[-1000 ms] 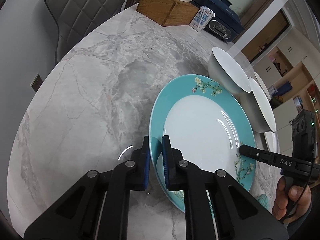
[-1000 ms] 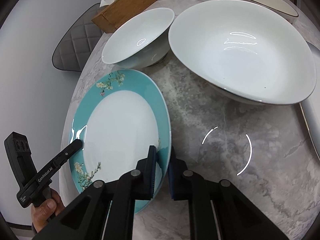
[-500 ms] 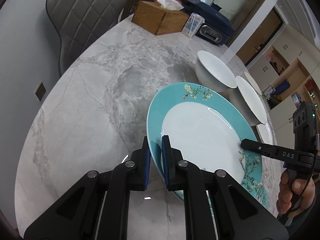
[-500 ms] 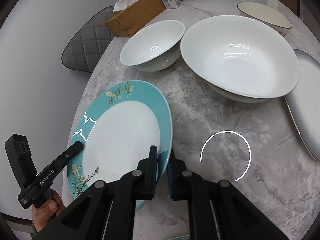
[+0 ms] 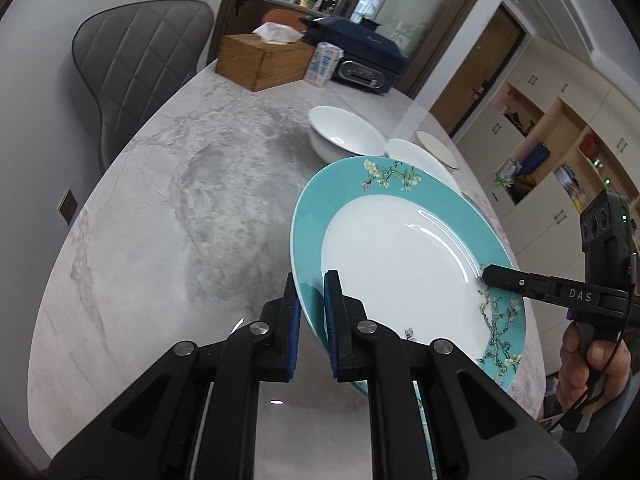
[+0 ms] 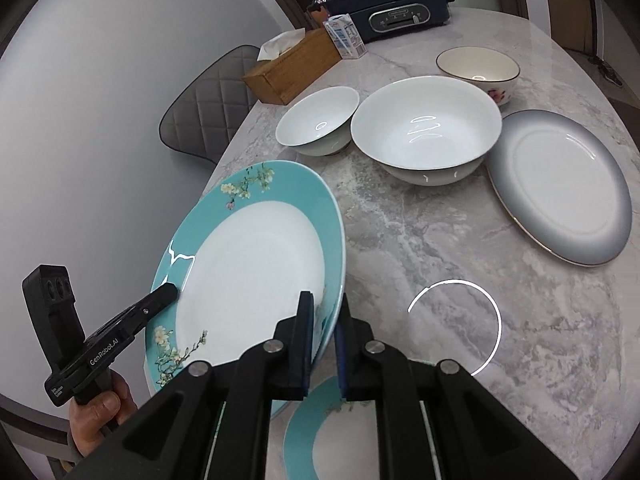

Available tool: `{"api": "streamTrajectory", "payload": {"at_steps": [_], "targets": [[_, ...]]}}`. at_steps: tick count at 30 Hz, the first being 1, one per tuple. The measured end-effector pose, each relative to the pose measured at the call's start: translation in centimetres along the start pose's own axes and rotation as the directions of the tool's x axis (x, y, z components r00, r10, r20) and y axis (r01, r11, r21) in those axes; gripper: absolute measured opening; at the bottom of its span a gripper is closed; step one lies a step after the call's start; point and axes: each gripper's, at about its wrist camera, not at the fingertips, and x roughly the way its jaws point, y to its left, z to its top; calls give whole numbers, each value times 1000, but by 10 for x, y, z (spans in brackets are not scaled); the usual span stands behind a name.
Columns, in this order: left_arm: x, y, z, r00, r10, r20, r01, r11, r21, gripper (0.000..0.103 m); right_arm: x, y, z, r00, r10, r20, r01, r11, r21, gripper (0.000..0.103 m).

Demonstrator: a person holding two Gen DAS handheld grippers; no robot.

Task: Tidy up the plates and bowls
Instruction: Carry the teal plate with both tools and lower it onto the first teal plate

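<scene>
A teal-rimmed floral plate (image 5: 400, 256) (image 6: 248, 264) is held above the marble table by both grippers. My left gripper (image 5: 312, 312) is shut on its near rim; it also shows in the right wrist view (image 6: 170, 290). My right gripper (image 6: 322, 328) is shut on the opposite rim and shows in the left wrist view (image 5: 486, 274). A second teal plate (image 6: 320, 436) lies on the table below. A small white bowl (image 6: 318, 120), a large white bowl (image 6: 426, 136), a grey plate (image 6: 560, 184) and a cream flowered bowl (image 6: 478, 68) stand farther back.
A wooden tissue box (image 6: 292, 68), a small carton (image 6: 344, 36) and a dark blue appliance (image 6: 388, 8) stand at the table's far end. A grey quilted chair (image 5: 136, 68) stands at the table's left side. Cabinets (image 5: 560, 148) line the right.
Both grippers have lifted the teal plate higher off the table and levelled their view. The second teal plate below and the grey plate have come into sight.
</scene>
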Motion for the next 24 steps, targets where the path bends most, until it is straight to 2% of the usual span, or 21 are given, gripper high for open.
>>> {"api": "streamTrajectory", "payload": {"at_steps": [10, 17, 24], "targets": [[-31, -65, -36, 997, -81, -6, 81, 993, 85, 10, -68, -29, -54, 997, 4, 72, -6, 1000, 29, 12], [-35, -96, -68, 992, -117, -39, 121, 985, 120, 10, -95, -55, -88, 995, 4, 96, -11, 997, 71, 12], [-24, -107, -99, 989, -120, -86, 130, 984, 124, 10, -104, -74, -119, 995, 0, 102, -10, 995, 101, 12]]}}
